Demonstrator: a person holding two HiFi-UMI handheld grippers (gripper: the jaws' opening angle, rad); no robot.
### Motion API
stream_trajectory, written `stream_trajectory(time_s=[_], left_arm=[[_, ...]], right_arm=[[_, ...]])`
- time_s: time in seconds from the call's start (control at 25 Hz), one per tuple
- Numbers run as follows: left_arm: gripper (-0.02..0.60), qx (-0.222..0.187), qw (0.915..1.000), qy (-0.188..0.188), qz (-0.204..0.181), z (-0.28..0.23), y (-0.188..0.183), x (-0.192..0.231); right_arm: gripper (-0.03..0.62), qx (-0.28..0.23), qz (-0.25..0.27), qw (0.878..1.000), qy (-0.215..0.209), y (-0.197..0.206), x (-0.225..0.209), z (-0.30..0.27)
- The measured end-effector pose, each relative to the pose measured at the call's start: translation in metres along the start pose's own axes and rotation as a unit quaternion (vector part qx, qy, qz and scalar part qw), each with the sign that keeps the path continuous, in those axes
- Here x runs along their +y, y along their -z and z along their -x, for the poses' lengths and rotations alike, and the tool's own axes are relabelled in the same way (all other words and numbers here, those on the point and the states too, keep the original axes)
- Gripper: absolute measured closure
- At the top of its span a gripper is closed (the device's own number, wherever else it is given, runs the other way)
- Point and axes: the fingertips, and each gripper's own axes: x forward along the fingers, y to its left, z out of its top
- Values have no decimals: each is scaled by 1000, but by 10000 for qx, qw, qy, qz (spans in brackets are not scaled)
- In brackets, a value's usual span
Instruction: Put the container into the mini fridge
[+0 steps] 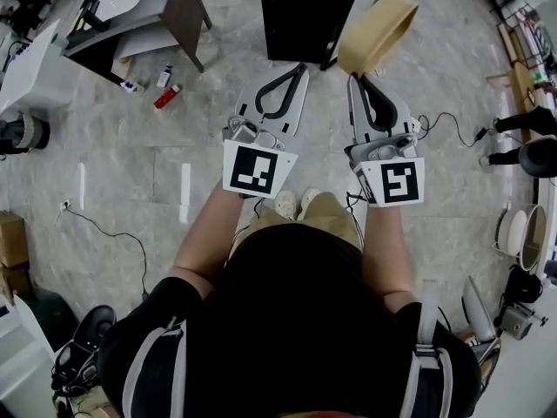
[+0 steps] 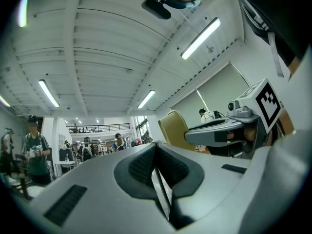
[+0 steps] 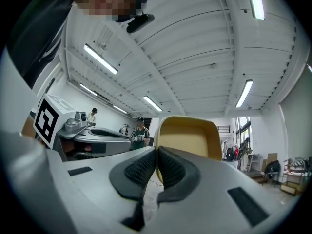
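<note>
Two tongs are counted, the left tongs and the right tongs; one tan container; one black mini fridge.

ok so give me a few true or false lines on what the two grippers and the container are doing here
1. The right gripper is shut on the tan container. True.
2. The left gripper is open wide. False: its jaws are together, with nothing between them.
3. Small bottles lie on the floor beside a grey desk. True.
4. The container rests on the floor. False: it is held up in the air at the right gripper's tip.
</note>
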Motion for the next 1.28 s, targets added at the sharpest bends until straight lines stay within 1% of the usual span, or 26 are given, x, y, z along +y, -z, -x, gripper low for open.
stream_trajectory(time_s=[0.28, 0.56, 0.68, 0.88, 1.08, 1.28], left_arm=[[558, -77, 9999, -59, -23, 9, -4, 12], [558, -149, 9997, -177, -27, -9, 6, 34], [558, -150, 9997, -182, -42, -26, 12, 40], [558, -173, 9995, -275, -60, -58, 35, 59], [558, -156, 9990, -406, -54, -104, 60, 87], [558, -29, 9989, -448, -138, -154, 79, 110]], right_arm=[[553, -24, 98, 9999, 7, -9, 8, -5], [553, -88, 162, 9997, -150, -3, 7, -31], [553, -132, 164, 9996, -205, 3, -4, -44], [553, -215, 156, 9993, -281, 22, -24, -75], [553, -319, 132, 9987, -383, 37, -53, -121], [553, -207, 241, 9979, -556, 58, -89, -166]])
